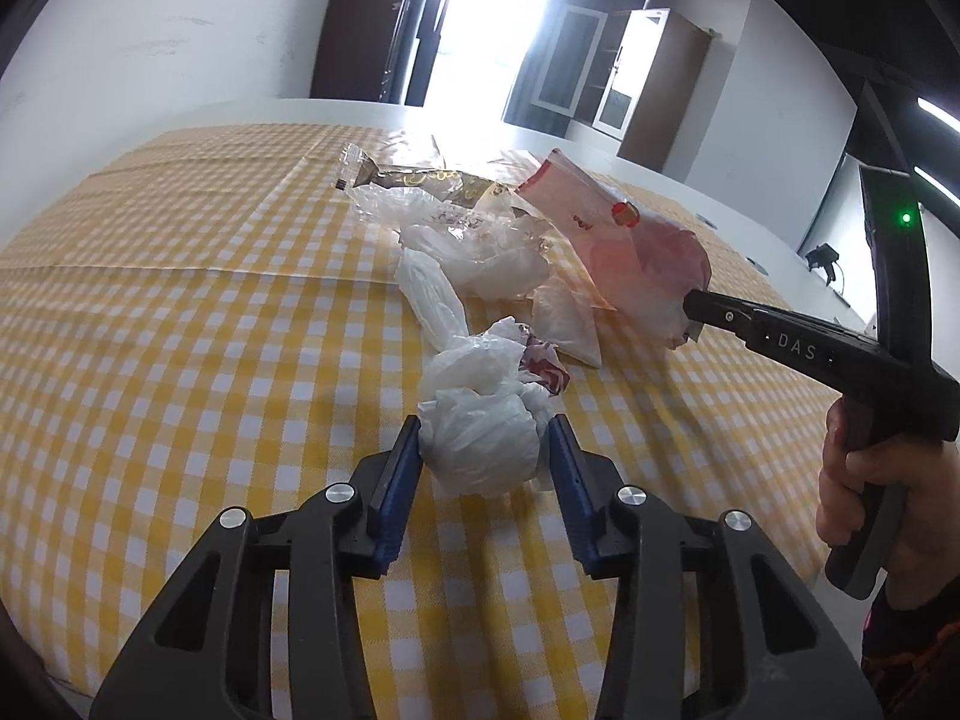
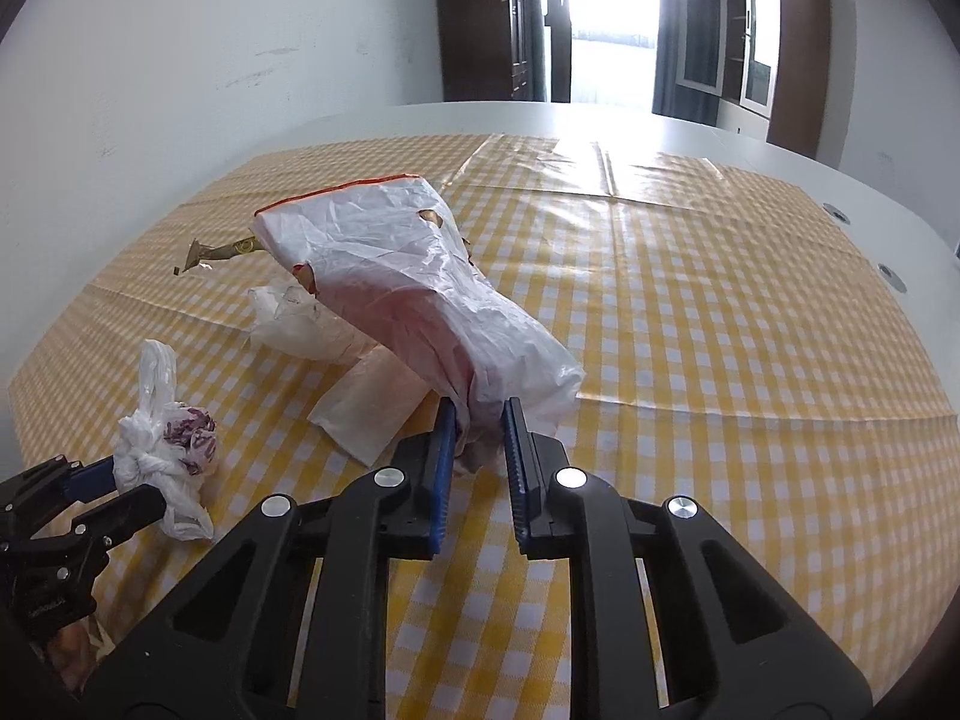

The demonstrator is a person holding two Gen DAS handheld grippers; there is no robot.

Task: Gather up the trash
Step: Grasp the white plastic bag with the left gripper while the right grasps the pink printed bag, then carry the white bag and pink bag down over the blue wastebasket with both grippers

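Though pinched only at the near bunched end, stretches away from the right gripper [image 2: 480, 414] along the line of its fingers, far end raised and leaning left: a long crumpled white plastic bag with pinkish tint and red top edge [image 2: 414, 276]. Jaws nearly together on that end, blue pads pressing the film.

Directly ahead of the left gripper [image 1: 486, 423], between its pads: a small knotted white plastic bundle with a purple-red scrap tucked in [image 1: 474, 450], resting on the yellow-and-white checked tablecloth [image 1: 180, 330]. Jaws about half apart, both pads touching the bundle (seems gripped already).

Lying loose beyond: clear crumpled wrappers [image 1: 480, 252] and a flat white sachet [image 1: 564, 324]. Probably best lifted each by its own nearer hand, without crossing. No bin visible.
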